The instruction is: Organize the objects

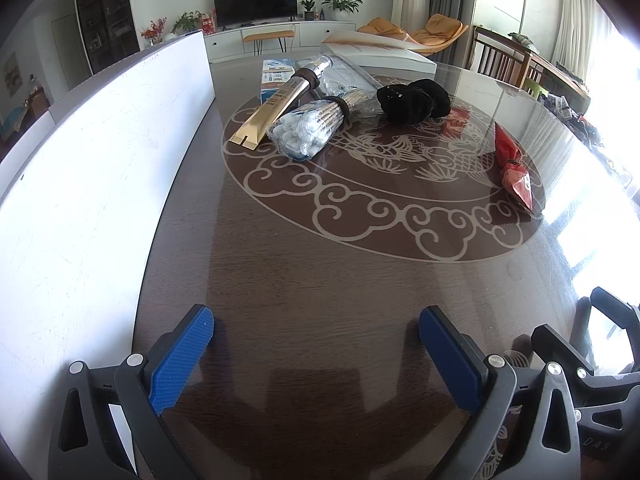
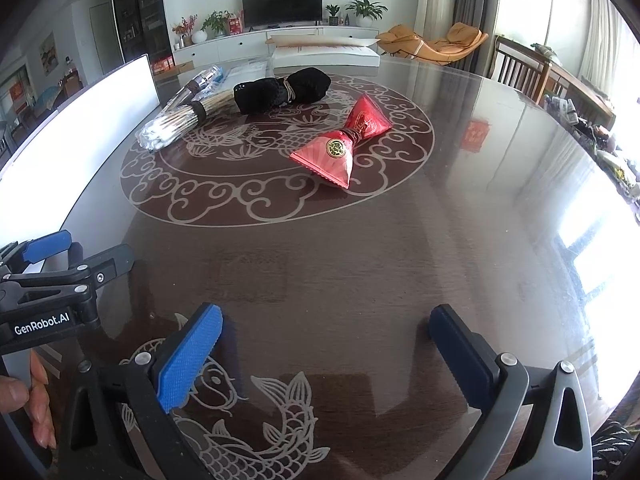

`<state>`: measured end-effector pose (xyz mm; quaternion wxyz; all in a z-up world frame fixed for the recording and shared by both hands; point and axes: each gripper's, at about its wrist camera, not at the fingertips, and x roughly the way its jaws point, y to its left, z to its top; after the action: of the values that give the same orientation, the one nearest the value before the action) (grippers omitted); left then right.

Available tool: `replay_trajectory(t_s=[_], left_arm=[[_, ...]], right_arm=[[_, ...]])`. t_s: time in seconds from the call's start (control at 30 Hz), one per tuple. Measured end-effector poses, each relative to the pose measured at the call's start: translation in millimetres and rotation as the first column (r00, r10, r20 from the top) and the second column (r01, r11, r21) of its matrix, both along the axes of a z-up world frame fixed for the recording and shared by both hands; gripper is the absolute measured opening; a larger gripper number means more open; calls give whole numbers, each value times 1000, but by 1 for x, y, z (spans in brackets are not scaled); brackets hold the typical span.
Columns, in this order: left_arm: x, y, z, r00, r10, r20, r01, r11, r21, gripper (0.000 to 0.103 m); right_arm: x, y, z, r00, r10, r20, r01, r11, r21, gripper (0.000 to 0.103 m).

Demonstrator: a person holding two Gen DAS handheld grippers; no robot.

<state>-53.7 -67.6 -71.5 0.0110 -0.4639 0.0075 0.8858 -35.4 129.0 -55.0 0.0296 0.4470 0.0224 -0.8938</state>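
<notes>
A pack of cotton swabs lies on the round dark table beside a gold tube, a blue-white box and a black fabric bundle. A red foil packet lies to the right; it also shows in the right wrist view, with the black bundle and swabs behind. My left gripper is open and empty, low over the near table. My right gripper is open and empty beside it. The left gripper shows at the left of the right wrist view.
A long white board stands along the table's left edge. A flat white box lies at the table's far side. Wooden chairs stand at the far right. A hand holds the left gripper.
</notes>
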Motion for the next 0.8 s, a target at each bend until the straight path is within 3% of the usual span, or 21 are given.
replay_trajectory(t_s=[0.8], left_arm=[[0, 0, 0, 1000, -1, 0, 1, 1000, 0, 103]], right_arm=[[2, 0, -1, 1000, 0, -17, 0, 1000, -1, 103]])
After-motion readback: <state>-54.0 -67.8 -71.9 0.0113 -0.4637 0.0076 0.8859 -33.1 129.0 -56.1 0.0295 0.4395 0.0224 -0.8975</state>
